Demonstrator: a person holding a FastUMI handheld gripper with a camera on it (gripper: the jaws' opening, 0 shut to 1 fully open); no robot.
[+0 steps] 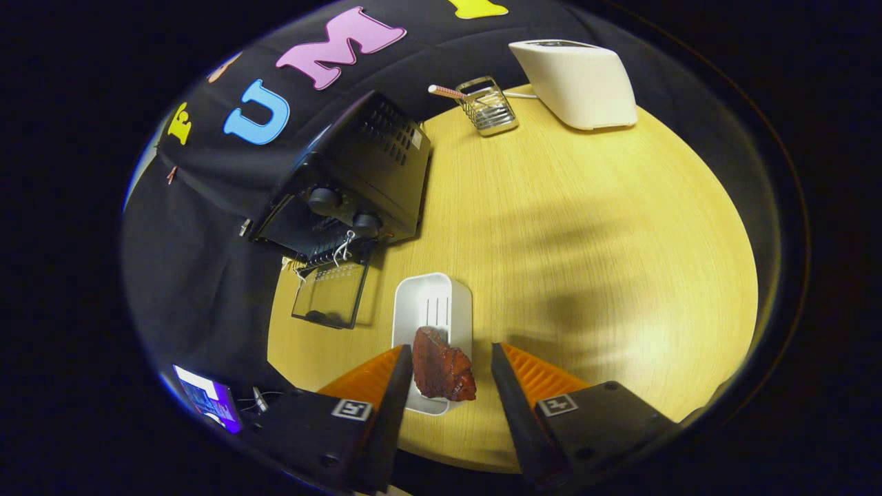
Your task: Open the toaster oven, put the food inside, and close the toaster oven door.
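The gripper (451, 358) has its fingers (396, 386) apart, hanging over the tray (433, 303) with the meat (442, 373) in the gap between them. The meat, a dark red chunk, sits at the near end of the white tray; the left finger looks to be against its side or just beside it, I cannot tell which, while the right finger stands clear of it, so nothing is clamped.

The tray lies on the round wooden table (586, 241), reaching away from the fingers towards 12 o'clock. From the tray, the oven (351, 179) stands at about 11 o'clock, black, with two knobs on its front; its glass door (331, 295) hangs open, dropped flat towards the table, just beside the far end of the tray.

Well beyond the fingers, at about 1 o'clock, a small wire rack (490, 107) holds a striped stick, and a white toaster (579, 83) stands just right of it at the table's far edge
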